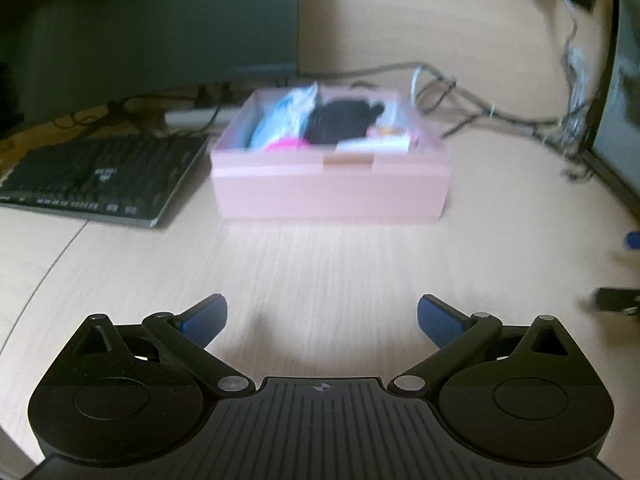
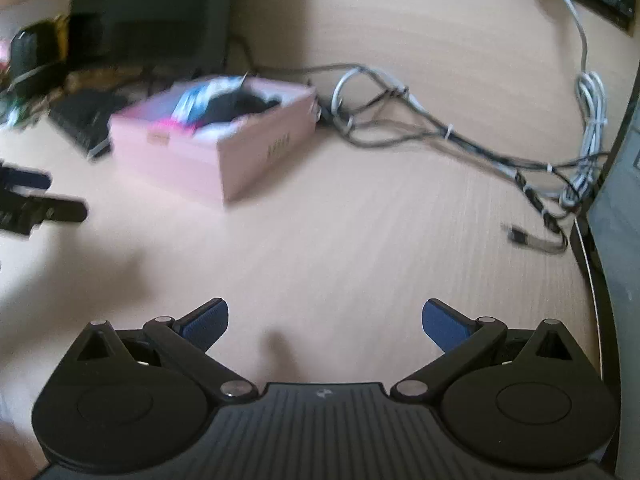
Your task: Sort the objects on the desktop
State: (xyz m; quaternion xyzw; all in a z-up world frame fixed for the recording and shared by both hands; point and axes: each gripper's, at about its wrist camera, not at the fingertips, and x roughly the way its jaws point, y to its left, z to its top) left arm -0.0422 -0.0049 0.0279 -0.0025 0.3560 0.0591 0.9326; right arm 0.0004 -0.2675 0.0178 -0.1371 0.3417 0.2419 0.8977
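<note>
A pink box (image 1: 328,184) stands on the light wooden desk ahead of my left gripper (image 1: 322,320). It holds a blue-white packet (image 1: 284,116), a black object (image 1: 340,120) and small pink and white items. My left gripper is open and empty, well short of the box. In the right wrist view the same box (image 2: 208,148) sits at the upper left. My right gripper (image 2: 325,322) is open and empty above bare desk. The left gripper's fingers (image 2: 36,200) show at the left edge there.
A black keyboard (image 1: 100,176) lies left of the box below a dark monitor (image 1: 152,20). Tangled cables (image 2: 460,132) run behind and right of the box to a dark case (image 2: 616,220) at the right edge. A loose plug (image 2: 520,236) lies near it.
</note>
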